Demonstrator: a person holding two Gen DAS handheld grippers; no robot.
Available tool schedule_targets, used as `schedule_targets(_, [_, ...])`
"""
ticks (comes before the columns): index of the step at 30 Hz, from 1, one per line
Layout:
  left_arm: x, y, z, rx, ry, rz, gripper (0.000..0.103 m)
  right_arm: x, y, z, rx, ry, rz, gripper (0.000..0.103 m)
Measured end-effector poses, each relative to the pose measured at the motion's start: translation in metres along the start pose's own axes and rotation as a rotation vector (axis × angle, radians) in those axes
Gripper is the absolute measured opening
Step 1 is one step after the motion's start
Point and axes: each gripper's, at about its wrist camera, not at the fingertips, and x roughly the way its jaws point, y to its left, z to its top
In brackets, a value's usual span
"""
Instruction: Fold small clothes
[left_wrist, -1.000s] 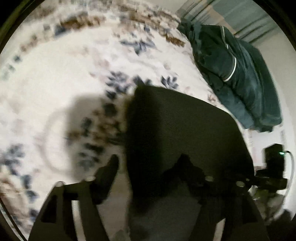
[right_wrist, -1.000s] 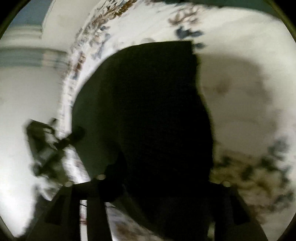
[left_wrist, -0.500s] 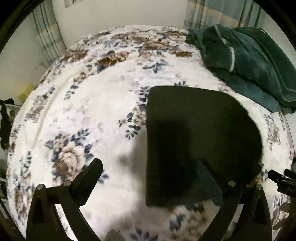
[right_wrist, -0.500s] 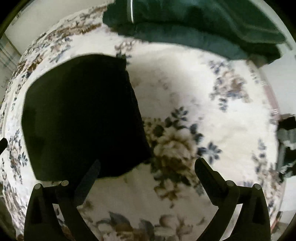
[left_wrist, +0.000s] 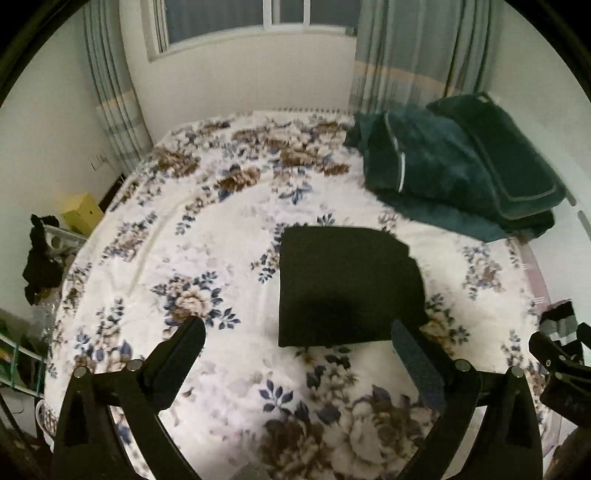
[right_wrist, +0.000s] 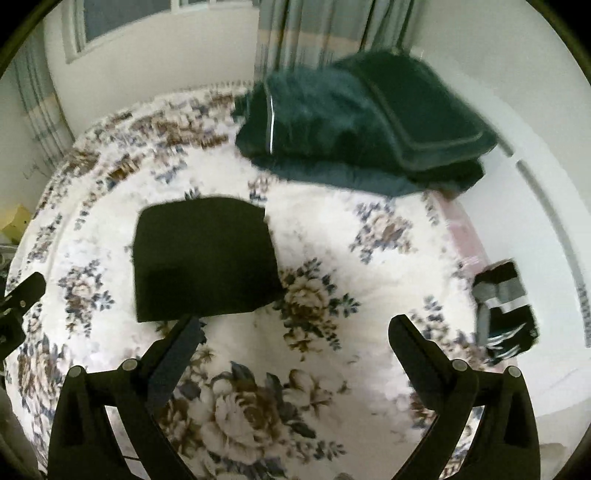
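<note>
The left hand-held gripper (left_wrist: 297, 338) is held above the bed with its fingers spread wide and nothing between them; its right finger (left_wrist: 415, 360) overlaps the near right corner of the black garment (left_wrist: 347, 284) in the left wrist view, though contact cannot be confirmed. The right hand-held gripper (right_wrist: 293, 332) is likewise spread wide and empty, its left finger (right_wrist: 173, 354) appearing just in front of the garment's near edge (right_wrist: 203, 258). The garment lies flat on the bed as a folded, roughly rectangular black piece, near the middle of the floral bedspread (left_wrist: 192, 236), closer to the right side than the left. Beyond it, at the far right corner of the bed, a dark green blanket (left_wrist: 454, 166) lies folded in a stack, well apart from the garment. At the right edge of the bed a small pile of black, grey and white striped items (right_wrist: 502, 306) is present; their kind cannot be determined. A window (left_wrist: 258, 18) with striped curtains (left_wrist: 110, 99) stands behind the bed. To the left of the bed, a yellow box (left_wrist: 81, 212) sits near a dark cloth (left_wrist: 40, 262) hanging over a rack.
</note>
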Motion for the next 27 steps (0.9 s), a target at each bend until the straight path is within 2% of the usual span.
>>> schedule_targets(5, [-0.077, -0.001, -0.007, 0.006, -0.066, -0.007, 0.103, -0.105, -0.013, -0.018, 0.02, -0.085, 0.007, 0.103])
schedule_targets(10, [-0.145, -0.002, -0.017, 0.016, -0.138, -0.012, 0.103, -0.185, -0.022, -0.036, 0.029, -0.162, 0.013, 0.103])
schedule_targets(15, [-0.193, 0.004, -0.032, 0.001, -0.177, -0.011, 0.103, -0.255, -0.026, -0.06, 0.032, -0.233, 0.027, 0.103])
schedule_targets(21, [-0.231, 0.009, -0.053, 0.008, -0.198, -0.012, 0.103, -0.301, -0.027, -0.083, 0.035, -0.261, 0.045, 0.103])
schedule_targets(27, [-0.251, 0.012, -0.065, 0.013, -0.23, -0.008, 0.103, -0.328, -0.026, -0.097, 0.016, -0.285, 0.054, 0.103])
